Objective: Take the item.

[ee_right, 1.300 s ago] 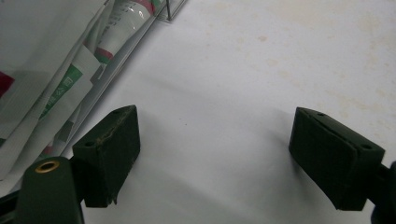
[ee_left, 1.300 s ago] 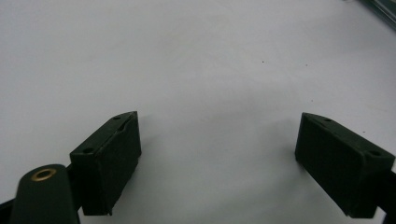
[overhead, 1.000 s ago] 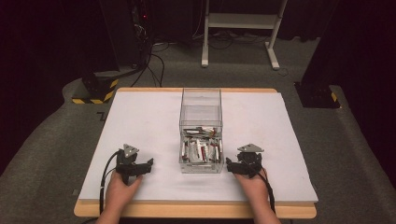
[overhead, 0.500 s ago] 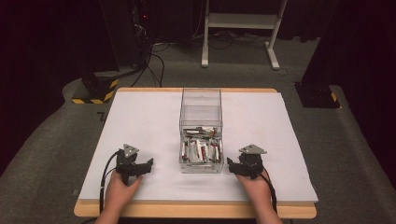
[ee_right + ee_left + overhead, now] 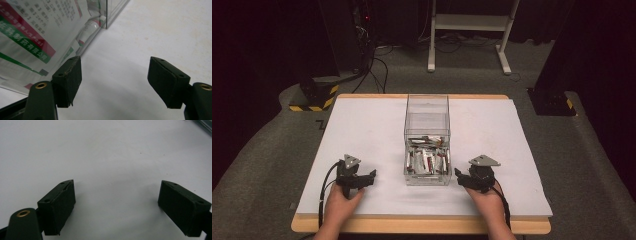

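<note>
1. Right gripper (image 5: 113, 82): jaws apart with nothing between them, just bare white table (image 5: 160, 30). They've just been closing a bit, but there's still a wide gap and the pads aren't pressing on anything.
2. Left gripper (image 5: 116, 205): jaws spread wide too, nothing in them, only white table under and ahead of them.
3. Moving out from the right fingers: the clear box (image 5: 110, 15) is right there, to the left of the near jaw in the right gripper view. Its wall sits just beside that jaw; can't tell if they touch. You can see the printed sachets (image 5: 30, 37) through the wall.
4. In the high view the box (image 5: 427, 107) stands mid-table between the two hands, long axis running away from the person. The sachets (image 5: 427, 161) are piled in the near end; the far end looks empty.
5. Right gripper (image 5: 460, 176) is clearly closer, tips almost at the box's near right corner. Left gripper (image 5: 368, 177) is pointed at the box too but with a stretch of bare table in between.
6. My guess: the right one is the natural pick for going in, but the sachets are behind the wall, so it'd have to come up and over the rim, not straight in from the side.
</note>
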The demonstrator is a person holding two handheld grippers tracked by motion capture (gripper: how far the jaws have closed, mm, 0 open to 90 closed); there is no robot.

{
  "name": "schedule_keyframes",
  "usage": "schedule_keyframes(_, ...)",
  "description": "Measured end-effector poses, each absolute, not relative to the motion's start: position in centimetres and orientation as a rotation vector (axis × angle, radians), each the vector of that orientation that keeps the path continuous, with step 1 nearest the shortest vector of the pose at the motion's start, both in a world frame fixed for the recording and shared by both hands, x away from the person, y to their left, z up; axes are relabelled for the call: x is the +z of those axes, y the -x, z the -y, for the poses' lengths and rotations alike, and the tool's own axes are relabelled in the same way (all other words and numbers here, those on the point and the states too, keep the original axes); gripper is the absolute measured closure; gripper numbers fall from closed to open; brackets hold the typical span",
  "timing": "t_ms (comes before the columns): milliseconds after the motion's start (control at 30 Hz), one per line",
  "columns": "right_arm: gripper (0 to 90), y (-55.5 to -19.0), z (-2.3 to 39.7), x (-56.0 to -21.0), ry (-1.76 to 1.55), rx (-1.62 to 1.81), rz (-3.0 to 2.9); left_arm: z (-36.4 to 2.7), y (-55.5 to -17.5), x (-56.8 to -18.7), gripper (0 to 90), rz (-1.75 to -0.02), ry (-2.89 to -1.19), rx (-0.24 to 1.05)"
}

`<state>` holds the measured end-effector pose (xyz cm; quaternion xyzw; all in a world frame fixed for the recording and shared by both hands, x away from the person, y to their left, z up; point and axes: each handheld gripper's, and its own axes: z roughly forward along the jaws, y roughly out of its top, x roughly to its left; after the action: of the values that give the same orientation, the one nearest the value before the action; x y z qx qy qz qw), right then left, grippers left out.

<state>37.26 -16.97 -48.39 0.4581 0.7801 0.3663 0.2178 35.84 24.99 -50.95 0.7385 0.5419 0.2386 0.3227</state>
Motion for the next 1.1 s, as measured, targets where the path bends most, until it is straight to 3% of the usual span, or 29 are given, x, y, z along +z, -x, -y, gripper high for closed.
schedule_keyframes(1100,29.6,-35.9,17.6,-44.7,-1.227,1.112,-2.078,-25.0,-35.8,-50.9,14.5,-1.423,-1.938,0.626)
